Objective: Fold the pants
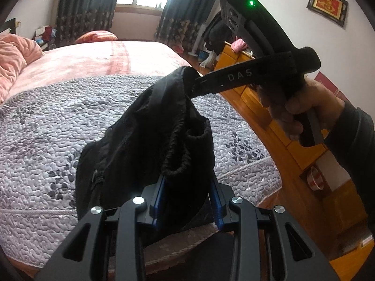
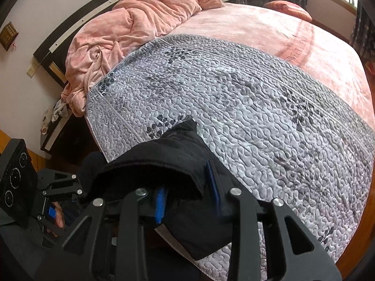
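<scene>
— Fingers first: are both pairs gripping the pants [image 1: 150,140]?

— Both look clamped on the black cloth. From the left wrist camera, the left gripper [image 1: 188,182] has its blue-lined fingers [image 1: 159,192] pressed either side of a bunched, gathered edge, probably the waistband. The right gripper [image 1: 199,86] comes in from the right and bites a far corner of the same edge, with the hand [image 1: 302,110] wrapped round its handle.

— And from the right wrist camera?

— Cloth fills the space between the right gripper's fingers [image 2: 160,202], so I judge it pinched there too, though the fabric hides the fingertips themselves.

— Where are the pants, then?

— Held up in the air over the near edge of the bed, hanging in a crumpled bundle between the two grippers. Below them lies the grey quilt [image 1: 58,121], and beyond it the pink blanket [image 1: 93,58].

— So what makes this step go well?

— I'd say spread before folding. Draw the two grippers apart until the edge between them is taut, let the legs hang free and untwist, then lower the whole thing onto the grey quilt, far end first, so it lands flat.

— Any risk?

— Thick bunched cloth may slip from a shallow bite, and dark folds hide twists; moving slowly helps.
</scene>
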